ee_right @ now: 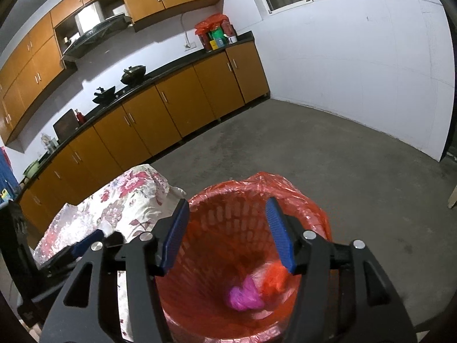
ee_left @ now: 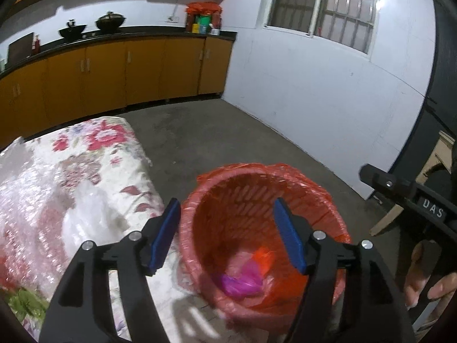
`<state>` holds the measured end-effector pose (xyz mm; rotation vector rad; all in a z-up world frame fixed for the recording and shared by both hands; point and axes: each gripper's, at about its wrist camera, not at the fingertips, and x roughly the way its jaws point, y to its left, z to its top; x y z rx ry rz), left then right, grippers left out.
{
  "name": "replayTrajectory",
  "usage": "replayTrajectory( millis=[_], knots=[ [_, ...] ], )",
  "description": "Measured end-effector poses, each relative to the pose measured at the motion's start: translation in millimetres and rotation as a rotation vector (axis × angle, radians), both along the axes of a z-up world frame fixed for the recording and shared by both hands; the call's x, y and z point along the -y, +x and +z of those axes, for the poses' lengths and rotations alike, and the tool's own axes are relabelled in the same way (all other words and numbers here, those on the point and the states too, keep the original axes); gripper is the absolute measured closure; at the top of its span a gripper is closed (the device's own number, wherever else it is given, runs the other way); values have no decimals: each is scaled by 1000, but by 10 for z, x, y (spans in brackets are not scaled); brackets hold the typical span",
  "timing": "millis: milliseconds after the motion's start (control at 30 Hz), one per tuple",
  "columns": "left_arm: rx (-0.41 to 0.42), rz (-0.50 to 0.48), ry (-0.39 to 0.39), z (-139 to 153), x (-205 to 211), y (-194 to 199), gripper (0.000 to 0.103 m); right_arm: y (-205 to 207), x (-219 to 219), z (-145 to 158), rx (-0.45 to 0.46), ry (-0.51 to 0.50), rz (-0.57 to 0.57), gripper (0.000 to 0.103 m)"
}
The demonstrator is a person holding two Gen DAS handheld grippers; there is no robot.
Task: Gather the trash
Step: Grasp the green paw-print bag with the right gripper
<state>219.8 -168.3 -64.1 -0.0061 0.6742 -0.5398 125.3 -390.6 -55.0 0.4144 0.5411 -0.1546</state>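
A round basket lined with a red plastic bag (ee_left: 322,200) (ee_right: 308,200) stands on the concrete floor. At its bottom lie crumpled pink (ee_left: 242,283) (ee_right: 245,295) and orange (ee_left: 264,257) (ee_right: 274,278) bags. My left gripper (ee_left: 228,234) hangs open above the basket's mouth with nothing between its blue pads. My right gripper (ee_right: 228,235) is also open over the basket, empty. In the left wrist view the right gripper's body (ee_left: 411,200) shows at the right edge with a hand (ee_left: 428,285) on it.
A table under a floral cloth (ee_left: 94,165) (ee_right: 134,197) stands just left of the basket, with clear plastic wrap (ee_left: 82,214) on it. Yellow kitchen cabinets (ee_left: 114,71) (ee_right: 171,108) line the far wall. Bare concrete floor (ee_left: 228,131) lies beyond the basket.
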Motion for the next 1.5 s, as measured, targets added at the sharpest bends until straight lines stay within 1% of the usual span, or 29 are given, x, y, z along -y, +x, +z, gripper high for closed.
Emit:
replayTrajectory(
  millis=[33, 100, 200, 300, 400, 433, 533, 633, 767, 867, 933, 1100, 1133, 1233, 1333, 1400, 1433, 1467, 1500],
  knots=[
    [8, 19, 4, 9, -50, -16, 34, -17, -16, -3, -1, -10, 1, 46],
    [39, 70, 22, 40, -173, -84, 27, -27, -80, 13, -2, -37, 11, 46],
    [86, 141, 60, 69, -405, -209, 25, -43, -195, 36, 5, -73, 38, 46],
    [120, 212, 92, 108, -684, -332, 24, -48, -393, 59, 17, -106, 89, 46],
    [152, 301, 120, 131, -1039, -483, 24, 9, -686, 75, 22, -118, 182, 46],
    [162, 344, 138, 131, -1209, -545, 23, 35, -781, 73, 20, -118, 210, 46],
    [177, 439, 166, 115, -1587, -672, 23, 96, -1122, 52, 16, -115, 308, 47],
    [178, 551, 190, 96, -2035, -818, 23, 152, -1572, 27, 16, -125, 434, 48],
    [167, 655, 186, 79, -2447, -943, 23, 234, -2150, -51, -3, -130, 591, 52],
    [152, 708, 162, 68, -2698, -1009, 23, 292, -2453, -159, -31, -132, 669, 55],
    [137, 725, 139, 57, -2829, -1029, 23, 358, -2633, -235, -55, -141, 707, 55],
    [119, 754, 104, 10, -3040, -1137, 23, 543, -2841, -429, -128, -128, 730, 55],
    [117, 756, 101, -5, -3057, -1150, 23, 563, -2859, -472, -137, -125, 731, 57],
    [108, 757, 93, -21, -3096, -1149, 23, 649, -2914, -566, -169, -116, 744, 58],
    [101, 756, 88, -51, -3105, -1163, 23, 681, -3000, -658, -196, -115, 772, 63],
    [96, 755, 83, -66, -3113, -1153, 24, 694, -3042, -712, -213, -121, 786, 70],
    [94, 755, 81, -68, -3112, -1145, 24, 696, -3063, -740, -222, -121, 796, 79],
    [91, 755, 77, -81, -3124, -1127, 24, 689, -3072, -753, -224, -121, 803, 92],
    [89, 753, 74, -83, -3126, -1116, 24, 666, -3083, -752, -219, -127, 811, 97]
  ],
)
